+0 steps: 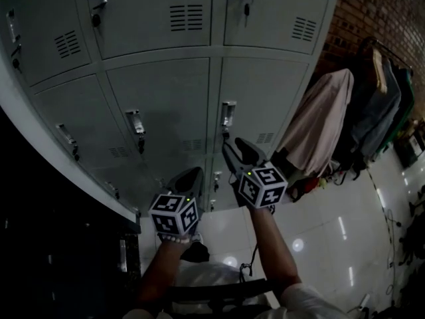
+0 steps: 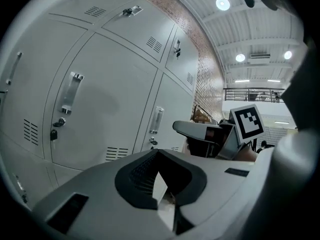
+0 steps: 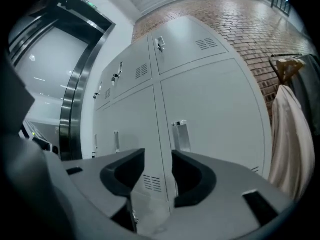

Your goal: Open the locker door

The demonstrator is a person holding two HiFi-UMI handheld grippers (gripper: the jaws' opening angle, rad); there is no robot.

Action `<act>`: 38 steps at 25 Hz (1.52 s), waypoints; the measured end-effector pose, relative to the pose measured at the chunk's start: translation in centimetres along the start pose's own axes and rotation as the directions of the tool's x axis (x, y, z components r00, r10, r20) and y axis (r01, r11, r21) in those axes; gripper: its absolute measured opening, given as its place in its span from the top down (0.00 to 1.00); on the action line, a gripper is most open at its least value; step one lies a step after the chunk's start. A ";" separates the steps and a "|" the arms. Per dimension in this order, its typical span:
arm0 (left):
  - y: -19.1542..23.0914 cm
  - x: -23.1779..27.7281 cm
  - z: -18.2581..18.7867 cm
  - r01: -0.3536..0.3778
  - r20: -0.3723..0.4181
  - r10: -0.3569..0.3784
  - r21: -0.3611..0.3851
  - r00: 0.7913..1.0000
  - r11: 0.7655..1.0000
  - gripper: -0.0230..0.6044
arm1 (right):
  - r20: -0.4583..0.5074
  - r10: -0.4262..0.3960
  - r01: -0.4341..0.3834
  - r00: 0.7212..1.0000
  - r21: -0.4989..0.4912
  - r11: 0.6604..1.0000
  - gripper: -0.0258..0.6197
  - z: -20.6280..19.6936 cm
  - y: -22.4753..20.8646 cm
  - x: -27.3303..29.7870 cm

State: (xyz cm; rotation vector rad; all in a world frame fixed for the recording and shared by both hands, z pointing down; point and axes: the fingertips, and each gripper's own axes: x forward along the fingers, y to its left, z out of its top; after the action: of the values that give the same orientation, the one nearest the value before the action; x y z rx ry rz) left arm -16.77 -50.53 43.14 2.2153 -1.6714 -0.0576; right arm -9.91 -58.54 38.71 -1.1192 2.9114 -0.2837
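Brick wall (image 1: 388, 8), hung coats (image 1: 319, 121) & glossy flr (image 1: 335, 248).

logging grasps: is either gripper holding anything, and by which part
Nothing is held. The right gripper has its jaws apart and empty, clear of the locker handle; the left gripper is shut with nothing between its jaws.

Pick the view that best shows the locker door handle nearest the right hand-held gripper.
Right gripper view: the handle appears largest, nearly centred, just above the open right hand-held gripper. Head view shows it small, dim and foreshortened. Left gripper view shows it small and oblique, left of that hand-held gripper.
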 end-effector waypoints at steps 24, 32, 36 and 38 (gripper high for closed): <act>6.1 4.6 0.8 -0.005 -0.035 0.004 -0.042 0.999 0.999 0.97 | -0.018 -0.061 0.059 0.998 -0.094 0.994 0.68 1.0 -2.6 8.8; 4.1 3.6 -0.6 0.008 -0.047 -0.011 -0.055 0.999 0.998 0.97 | -0.006 -0.117 0.114 0.993 -0.173 0.978 0.70 0.7 -1.3 4.3; 2.4 3.4 -1.1 0.023 -0.049 -0.026 -0.053 0.998 0.998 0.97 | -0.006 -0.146 0.142 0.989 -0.196 0.970 0.74 0.6 -1.4 2.1; 1.7 3.4 -1.3 0.031 -0.051 -0.033 -0.053 0.998 0.998 0.97 | -0.008 -0.151 0.146 0.989 -0.203 0.968 0.75 0.6 -1.4 1.2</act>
State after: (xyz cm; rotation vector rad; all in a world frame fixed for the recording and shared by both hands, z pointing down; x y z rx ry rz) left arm -16.96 -53.80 45.51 2.1868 -1.5895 -0.0508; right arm -9.81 -60.48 38.43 -1.3733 2.9347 -0.0005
